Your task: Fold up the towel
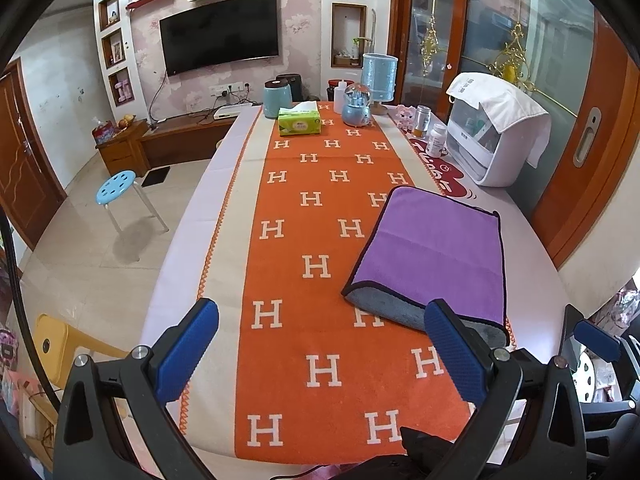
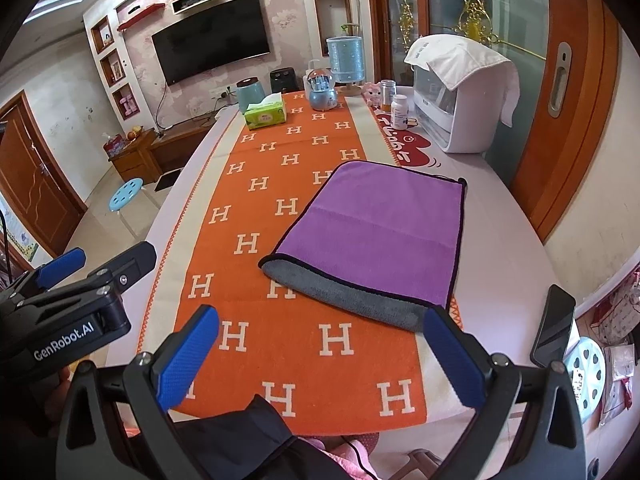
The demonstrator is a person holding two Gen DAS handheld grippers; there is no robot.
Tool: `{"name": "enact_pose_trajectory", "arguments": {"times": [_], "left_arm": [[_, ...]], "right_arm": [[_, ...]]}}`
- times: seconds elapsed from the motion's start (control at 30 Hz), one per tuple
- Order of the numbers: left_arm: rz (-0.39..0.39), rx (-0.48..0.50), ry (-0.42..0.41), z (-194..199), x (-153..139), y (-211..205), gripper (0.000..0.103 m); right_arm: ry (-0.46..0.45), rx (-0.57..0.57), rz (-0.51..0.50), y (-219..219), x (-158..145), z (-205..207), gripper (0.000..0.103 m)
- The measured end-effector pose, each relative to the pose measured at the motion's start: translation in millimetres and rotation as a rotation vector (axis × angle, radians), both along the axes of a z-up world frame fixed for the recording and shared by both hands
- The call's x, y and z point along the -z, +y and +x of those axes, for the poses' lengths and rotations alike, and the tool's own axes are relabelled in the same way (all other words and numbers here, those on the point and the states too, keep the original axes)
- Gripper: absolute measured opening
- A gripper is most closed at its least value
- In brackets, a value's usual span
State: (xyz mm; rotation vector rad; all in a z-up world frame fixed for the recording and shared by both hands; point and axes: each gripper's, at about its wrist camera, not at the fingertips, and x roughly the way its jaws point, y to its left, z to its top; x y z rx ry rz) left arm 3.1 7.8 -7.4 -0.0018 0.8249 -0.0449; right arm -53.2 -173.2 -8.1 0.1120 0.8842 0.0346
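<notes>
Folded purple towel [image 2: 376,232] lies on the orange runner's [image 2: 256,280] right side, long axis running away toward the white appliance [image 2: 460,120], grey underside facing both wide-open empty grippers, left [image 1: 320,354] and right [image 2: 320,354].

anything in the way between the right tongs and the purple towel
Nothing visible. The right tongs are open and empty, and only bare orange runner lies between them and the towel. The left tongs are off to the side, and the tissue box sits far beyond the towel.
</notes>
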Motion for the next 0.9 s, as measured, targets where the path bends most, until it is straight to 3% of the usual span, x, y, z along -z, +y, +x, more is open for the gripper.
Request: {"name": "enact_pose_trajectory", "arguments": {"times": [0.47, 0.9], "left_arm": [[0.004, 0.111, 0.014, 10, 4, 14, 0.102], [0.038, 0.244, 0.101, 25, 27, -7, 0.102]], "right_arm": [[-0.027, 0.092, 0.022, 10, 6, -11, 0.094], [-0.003, 0.188, 0.026, 1, 19, -21, 0.094]]}}
